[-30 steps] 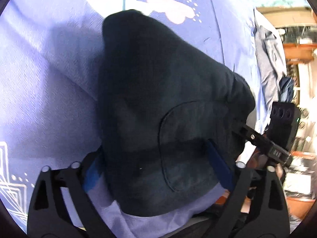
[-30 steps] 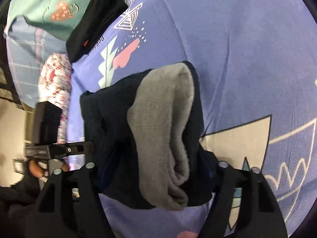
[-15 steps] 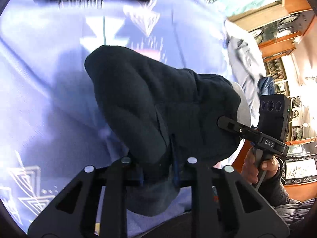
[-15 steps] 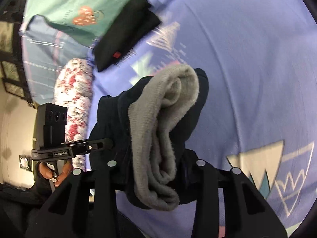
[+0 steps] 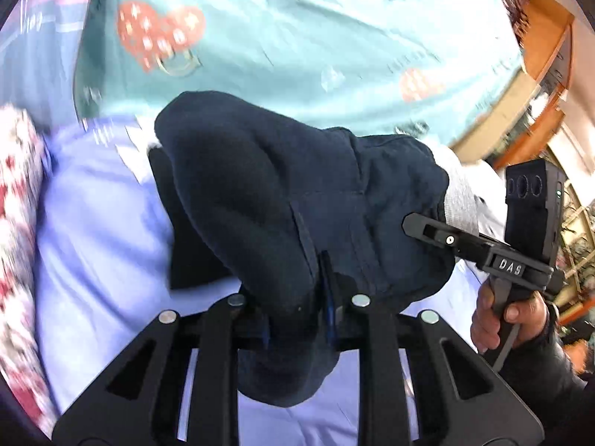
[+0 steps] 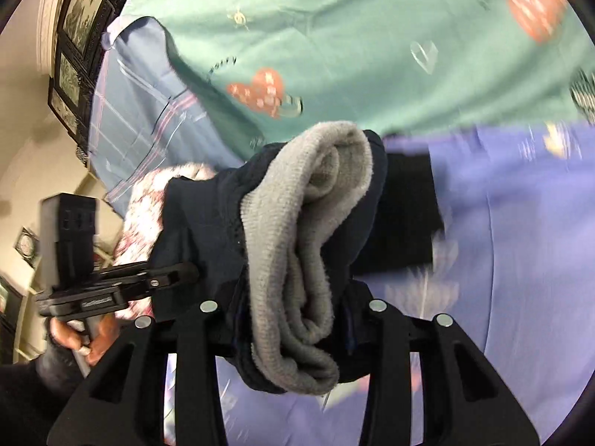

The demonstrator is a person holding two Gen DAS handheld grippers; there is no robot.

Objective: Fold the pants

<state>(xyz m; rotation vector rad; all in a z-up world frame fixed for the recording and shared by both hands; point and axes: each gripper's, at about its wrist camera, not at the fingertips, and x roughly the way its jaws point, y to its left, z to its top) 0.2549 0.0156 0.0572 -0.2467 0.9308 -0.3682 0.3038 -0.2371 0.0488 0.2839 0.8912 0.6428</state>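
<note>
The pants (image 5: pixel 282 208) are a folded bundle of dark navy cloth with a grey fleece lining (image 6: pixel 305 230), held up off the lilac bed sheet (image 5: pixel 100 223). My left gripper (image 5: pixel 297 319) is shut on one end of the bundle. My right gripper (image 6: pixel 293 319) is shut on the other end, over the grey lining. Each gripper shows in the other's view: the right one (image 5: pixel 465 245) at the bundle's right side, the left one (image 6: pixel 122 286) at its left side.
A teal quilt with red hearts (image 5: pixel 297 37) lies behind the bundle. A folded black garment (image 6: pixel 409 215) lies on the sheet beyond the pants. A red-and-white floral pillow (image 5: pixel 18 223) is at the left. Wooden furniture (image 5: pixel 543 55) stands at the right.
Both grippers have shut on the ends of the bundle and lifted it off the sheet, moving it toward the teal quilt and the black garment.
</note>
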